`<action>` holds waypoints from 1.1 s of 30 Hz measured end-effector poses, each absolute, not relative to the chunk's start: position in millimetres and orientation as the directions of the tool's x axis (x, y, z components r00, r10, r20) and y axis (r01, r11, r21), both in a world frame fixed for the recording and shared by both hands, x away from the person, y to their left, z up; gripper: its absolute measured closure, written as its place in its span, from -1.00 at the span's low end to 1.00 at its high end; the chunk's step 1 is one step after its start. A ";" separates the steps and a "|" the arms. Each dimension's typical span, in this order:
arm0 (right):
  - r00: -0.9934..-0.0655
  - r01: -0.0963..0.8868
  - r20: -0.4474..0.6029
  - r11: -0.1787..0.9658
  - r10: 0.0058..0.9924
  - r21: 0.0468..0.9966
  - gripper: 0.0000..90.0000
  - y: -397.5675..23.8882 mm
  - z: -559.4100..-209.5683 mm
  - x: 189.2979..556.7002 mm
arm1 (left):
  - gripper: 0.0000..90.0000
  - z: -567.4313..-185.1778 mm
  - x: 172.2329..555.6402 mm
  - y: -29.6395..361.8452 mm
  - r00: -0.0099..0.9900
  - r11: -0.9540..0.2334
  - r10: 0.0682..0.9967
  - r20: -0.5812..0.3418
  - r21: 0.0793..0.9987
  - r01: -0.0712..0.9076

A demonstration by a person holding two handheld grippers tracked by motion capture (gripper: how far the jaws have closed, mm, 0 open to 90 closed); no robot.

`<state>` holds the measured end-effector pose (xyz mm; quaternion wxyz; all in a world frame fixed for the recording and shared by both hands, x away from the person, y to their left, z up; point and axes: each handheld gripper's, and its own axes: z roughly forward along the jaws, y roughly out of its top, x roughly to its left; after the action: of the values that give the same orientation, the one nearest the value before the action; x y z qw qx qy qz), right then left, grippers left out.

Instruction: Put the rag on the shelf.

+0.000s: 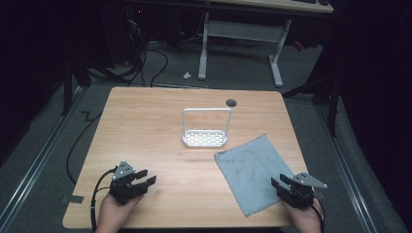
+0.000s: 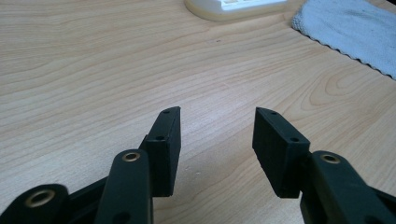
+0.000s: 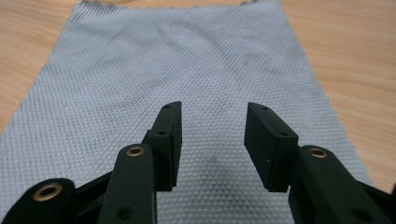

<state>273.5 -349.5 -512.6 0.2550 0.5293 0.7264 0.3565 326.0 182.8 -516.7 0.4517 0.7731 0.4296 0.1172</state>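
Cloth (image 1: 253,171): flat, grey, just right of white rack (image 1: 205,139).
Rack: holds nothing.
Right gripper (image 1: 280,183): wide, above cloth's near edge.
Left gripper (image 1: 145,176): wide, unloaded, left of cloth.

wooden table (image 1: 155,126), white rack (image 1: 206,131), grey cloth (image 1: 250,170), left gripper (image 1: 145,177) and right gripper (image 1: 280,183) jaws apart

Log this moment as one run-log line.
left claw: open, over bare table | right claw: open, above grey cloth | cloth: flat, unheld | white rack: upright, untouched
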 end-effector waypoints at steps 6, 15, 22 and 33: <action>-0.322 0.588 0.028 0.177 0.946 0.789 0.27 -348.2 -513.8 274.3 | 0.11 -518.7 326.1 181.8 0.603 -0.233 0.777 -0.182 0.807 0.543; -0.345 0.581 0.049 0.172 0.937 0.796 0.24 -341.6 -513.5 274.8 | 0.17 -519.3 324.6 182.9 0.612 -0.229 0.771 -0.175 0.821 0.524; -0.450 0.575 0.025 0.268 0.893 0.773 0.58 -311.5 -515.2 275.2 | 0.16 -518.8 324.3 184.1 0.604 -0.198 0.773 -0.195 0.830 0.521; -0.527 0.594 -0.021 0.385 0.850 0.707 1.00 -290.1 -524.1 279.6 | 0.13 -517.9 325.7 185.4 0.593 -0.178 0.777 -0.211 0.830 0.529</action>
<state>279.6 -290.1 -524.1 0.1943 0.4460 0.8091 0.3295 325.7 185.4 -517.9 0.4741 0.7560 0.4318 0.1312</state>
